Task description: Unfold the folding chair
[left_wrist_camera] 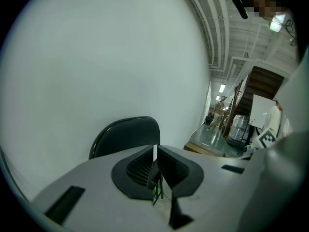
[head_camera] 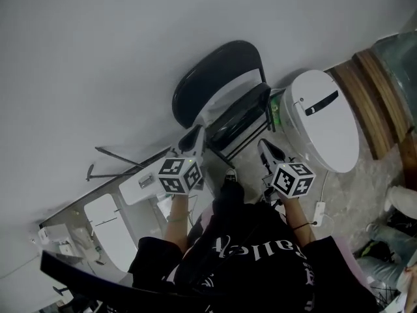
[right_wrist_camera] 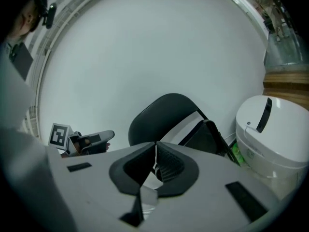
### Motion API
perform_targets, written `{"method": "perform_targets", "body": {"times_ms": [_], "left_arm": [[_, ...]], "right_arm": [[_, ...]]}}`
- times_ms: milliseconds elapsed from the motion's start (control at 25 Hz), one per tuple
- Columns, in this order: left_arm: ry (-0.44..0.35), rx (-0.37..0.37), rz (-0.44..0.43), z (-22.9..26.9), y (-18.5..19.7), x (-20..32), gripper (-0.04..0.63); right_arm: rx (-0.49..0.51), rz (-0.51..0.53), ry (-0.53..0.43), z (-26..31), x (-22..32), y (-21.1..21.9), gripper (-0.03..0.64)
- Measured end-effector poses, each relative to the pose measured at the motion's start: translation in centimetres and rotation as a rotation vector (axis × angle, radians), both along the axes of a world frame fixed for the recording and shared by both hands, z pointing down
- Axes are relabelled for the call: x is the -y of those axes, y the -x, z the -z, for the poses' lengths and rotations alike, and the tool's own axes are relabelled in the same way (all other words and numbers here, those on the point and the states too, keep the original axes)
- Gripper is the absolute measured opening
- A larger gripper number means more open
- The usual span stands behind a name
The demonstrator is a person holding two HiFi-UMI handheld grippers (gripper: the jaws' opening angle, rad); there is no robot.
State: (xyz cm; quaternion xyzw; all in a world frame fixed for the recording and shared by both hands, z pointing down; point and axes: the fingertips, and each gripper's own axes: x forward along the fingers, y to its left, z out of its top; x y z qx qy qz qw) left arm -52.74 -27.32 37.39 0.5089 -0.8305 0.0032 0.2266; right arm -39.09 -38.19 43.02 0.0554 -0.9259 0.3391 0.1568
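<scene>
Head view: chair (head_camera: 221, 90) against wall (head_camera: 98, 57), just ahead of left gripper (head_camera: 193, 137) and right gripper (head_camera: 266, 149), both closed, empty, not touching.

Both arms reach out ahead, side by side; left forearm (head_camera: 176, 215) bare below a black sleeve; left gripper (head_camera: 194, 135) points forward and slightly down, jaws pressed together, nothing between them; right forearm (head_camera: 301, 230) out likewise; right gripper (head_camera: 266, 147) well apart from the left, tipped a little down, jaws closed and empty.
</scene>
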Motion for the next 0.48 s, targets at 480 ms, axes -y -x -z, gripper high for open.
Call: {"method": "perform_targets", "body": {"times_ms": [480], "left_arm": [[0.207, 0.076, -0.204, -0.9, 17.3, 4.3, 0.162]], "right_arm": [[-0.148, 0.063, 0.1, -6.7, 0.5, 9.9, 0.029]]}}
